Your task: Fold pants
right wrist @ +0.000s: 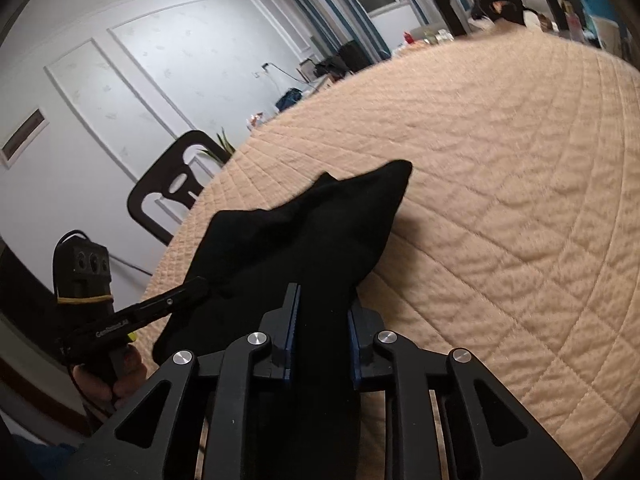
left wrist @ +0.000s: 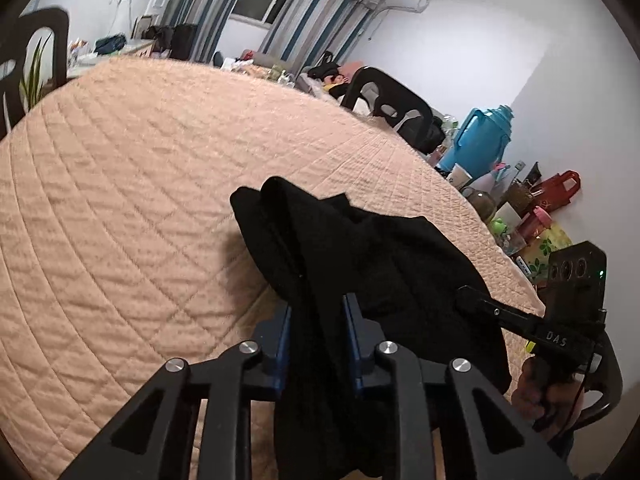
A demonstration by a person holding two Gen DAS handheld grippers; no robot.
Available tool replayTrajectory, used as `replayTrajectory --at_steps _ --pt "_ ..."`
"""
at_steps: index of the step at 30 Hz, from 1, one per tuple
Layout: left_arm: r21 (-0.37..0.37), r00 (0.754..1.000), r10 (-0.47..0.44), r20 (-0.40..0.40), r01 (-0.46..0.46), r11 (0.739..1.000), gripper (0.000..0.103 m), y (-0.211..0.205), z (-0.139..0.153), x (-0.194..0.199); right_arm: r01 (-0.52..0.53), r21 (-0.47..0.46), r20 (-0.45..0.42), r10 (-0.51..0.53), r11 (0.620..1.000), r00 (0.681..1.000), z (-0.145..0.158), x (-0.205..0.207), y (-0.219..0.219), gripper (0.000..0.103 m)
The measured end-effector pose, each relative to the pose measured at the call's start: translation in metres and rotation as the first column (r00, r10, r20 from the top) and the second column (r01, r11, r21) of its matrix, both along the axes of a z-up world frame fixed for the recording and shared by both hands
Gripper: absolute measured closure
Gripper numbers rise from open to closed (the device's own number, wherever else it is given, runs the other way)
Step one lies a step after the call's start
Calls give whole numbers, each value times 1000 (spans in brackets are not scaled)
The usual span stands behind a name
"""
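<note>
Black soft-fabric pants (left wrist: 360,264), bunched and lifted over the near edge of the peach quilted bench (left wrist: 140,184), are clamped in both the left claw (left wrist: 318,320) and right claw (right wrist: 322,312), so I would draw them apart evenly before laying flat.

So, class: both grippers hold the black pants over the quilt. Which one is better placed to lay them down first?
Neither clearly. The left gripper and right gripper are both shut on the pants, side by side at the quilt's near edge. Lower together.
</note>
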State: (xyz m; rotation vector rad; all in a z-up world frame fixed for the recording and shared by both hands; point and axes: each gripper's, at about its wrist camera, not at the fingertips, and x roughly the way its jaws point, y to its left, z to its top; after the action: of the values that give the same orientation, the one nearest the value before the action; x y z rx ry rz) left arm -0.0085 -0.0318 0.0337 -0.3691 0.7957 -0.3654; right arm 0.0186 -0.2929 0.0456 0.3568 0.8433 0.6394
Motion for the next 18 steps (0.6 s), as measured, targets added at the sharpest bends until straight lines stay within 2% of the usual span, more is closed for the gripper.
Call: replayTrajectory --at_steps 6,12,15,18 --pt "37 998 23 53 -25 999 79 21 26 15 -61 11 56 60 998 997 26 14 26 86" --pt "66 994 58 94 -64 996 79 56 47 52 -110 31 99 106 993 989 43 56 66 86" --pt "69 993 67 92 -74 995 79 74 47 72 -127 45 91 123 991 988 46 84 83 86" --pt "74 995 93 41 -95 993 78 94 26 96 -141 33 51 139 989 989 32 109 97 85"
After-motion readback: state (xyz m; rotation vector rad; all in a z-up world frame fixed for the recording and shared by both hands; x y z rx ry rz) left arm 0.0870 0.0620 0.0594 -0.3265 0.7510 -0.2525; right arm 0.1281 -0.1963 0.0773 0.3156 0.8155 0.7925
